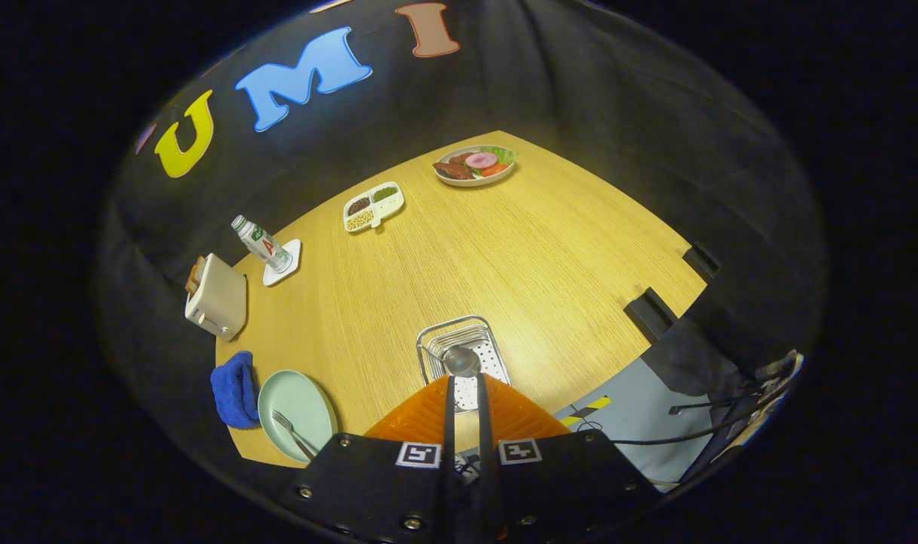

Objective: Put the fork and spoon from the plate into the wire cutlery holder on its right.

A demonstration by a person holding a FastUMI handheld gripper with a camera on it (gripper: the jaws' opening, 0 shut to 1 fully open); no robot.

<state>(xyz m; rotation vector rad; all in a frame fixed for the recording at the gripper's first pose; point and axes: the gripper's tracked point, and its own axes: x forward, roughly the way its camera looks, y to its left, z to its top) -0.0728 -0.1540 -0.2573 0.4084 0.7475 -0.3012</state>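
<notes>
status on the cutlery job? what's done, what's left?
Nothing is in the wire cutlery holder yet. In hand: the tongs are shut on the spoon, its bowl over the holder. Left: release the spoon, then fetch the fork, lying on the green plate.

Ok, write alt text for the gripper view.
The gripper holds a spoon between its fingers, its bowl above the wire cutlery holder on a wooden table. A fork lies on the pale green plate beside a blue cloth.
</notes>
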